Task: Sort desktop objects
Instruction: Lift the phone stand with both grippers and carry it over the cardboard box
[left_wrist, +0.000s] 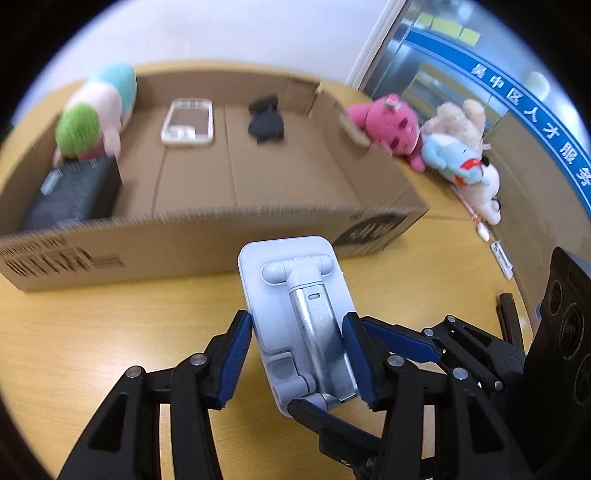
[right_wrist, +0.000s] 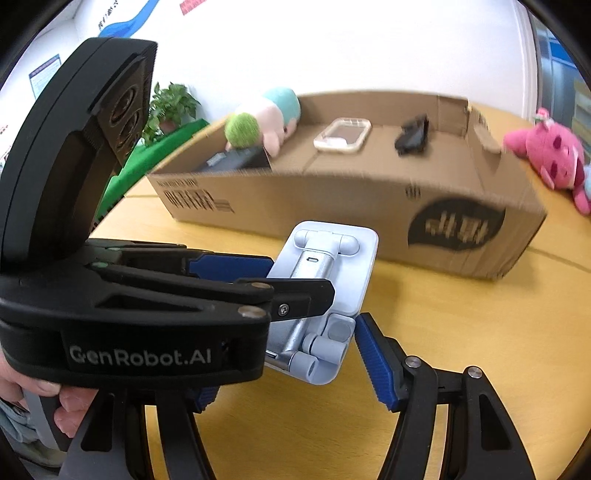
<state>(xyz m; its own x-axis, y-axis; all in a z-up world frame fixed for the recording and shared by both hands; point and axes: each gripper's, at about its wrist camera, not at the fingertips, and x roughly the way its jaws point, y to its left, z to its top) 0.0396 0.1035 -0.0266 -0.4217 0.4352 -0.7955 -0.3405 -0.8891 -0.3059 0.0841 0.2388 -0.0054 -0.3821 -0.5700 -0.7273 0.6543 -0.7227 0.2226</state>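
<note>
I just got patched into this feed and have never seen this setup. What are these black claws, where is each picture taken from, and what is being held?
No robot here: a person carries two hand-held grippers, each with a fisheye camera looking along its fingers. In the left camera's picture, the left hand-held gripper is clamped on a white folding phone stand. The right camera's picture shows the same scene from beside it, with the right hand-held gripper open close to the stand. Behind, on the wooden table, a cardboard box holds a clear phone case; stuffed toys lie outside it.
</note>
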